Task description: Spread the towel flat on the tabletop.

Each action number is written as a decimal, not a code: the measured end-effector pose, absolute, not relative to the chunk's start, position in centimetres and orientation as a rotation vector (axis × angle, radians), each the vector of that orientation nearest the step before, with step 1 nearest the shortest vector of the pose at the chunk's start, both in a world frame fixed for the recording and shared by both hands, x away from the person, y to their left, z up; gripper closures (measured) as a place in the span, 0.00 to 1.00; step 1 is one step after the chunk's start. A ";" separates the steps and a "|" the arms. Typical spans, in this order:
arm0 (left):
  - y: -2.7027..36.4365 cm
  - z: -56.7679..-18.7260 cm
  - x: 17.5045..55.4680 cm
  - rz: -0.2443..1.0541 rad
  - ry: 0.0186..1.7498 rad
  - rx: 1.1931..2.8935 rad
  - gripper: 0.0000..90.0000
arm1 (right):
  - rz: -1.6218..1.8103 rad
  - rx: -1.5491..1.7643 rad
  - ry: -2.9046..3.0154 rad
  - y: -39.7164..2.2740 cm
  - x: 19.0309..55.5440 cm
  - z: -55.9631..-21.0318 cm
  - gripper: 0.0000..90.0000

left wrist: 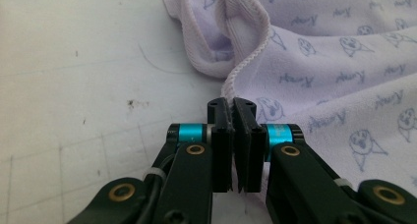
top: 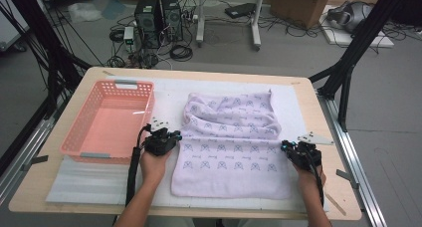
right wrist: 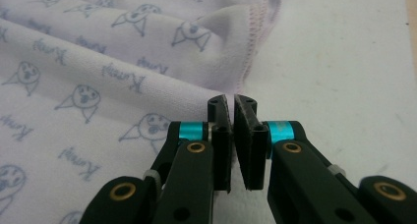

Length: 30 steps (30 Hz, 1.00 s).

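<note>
A pale lilac towel (top: 230,142) printed with small faces lies on the white mat, its far half bunched in folds. My left gripper (top: 175,136) sits at the towel's left edge, jaws shut on the stitched hem (left wrist: 231,86). At the right edge, my right gripper (top: 284,147) is shut on the towel (right wrist: 123,76), the cloth edge pinched between its jaws (right wrist: 231,106). The left gripper (left wrist: 231,106) holds the hem just below a rolled fold (left wrist: 243,17).
A pink plastic basket (top: 107,121) stands to the left of the towel, close to the left hand. The white mat (top: 298,107) covers a wooden table (top: 328,187). Black frame posts stand at both sides; computers and cables lie on the floor beyond.
</note>
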State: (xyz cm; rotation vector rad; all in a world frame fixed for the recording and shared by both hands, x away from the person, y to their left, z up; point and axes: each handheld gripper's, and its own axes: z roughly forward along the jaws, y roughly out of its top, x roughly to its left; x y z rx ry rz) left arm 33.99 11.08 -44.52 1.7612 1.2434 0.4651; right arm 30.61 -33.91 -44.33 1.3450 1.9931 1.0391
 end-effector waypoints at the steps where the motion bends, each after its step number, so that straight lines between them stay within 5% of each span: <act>1: 10.9 -44.4 34.1 0.479 1.239 1.756 0.95 | 1.032 1.343 1.990 -33.9 30.7 -44.3 0.95; 4: 10.9 -44.4 34.2 0.477 1.234 1.733 0.94 | 1.017 1.349 1.974 -33.8 30.9 -44.4 0.93; 8: 11.0 -44.0 33.4 0.440 1.194 1.748 0.70 | 1.054 1.384 1.957 -34.3 30.5 -44.3 0.79; 12: 11.0 -43.5 31.6 0.420 1.122 1.782 0.60 | 1.114 1.364 1.979 -34.9 29.3 -44.0 0.73; 30: 11.9 -45.2 25.4 0.248 1.059 1.918 0.53 | 1.065 1.308 2.177 -35.3 23.6 -44.2 0.65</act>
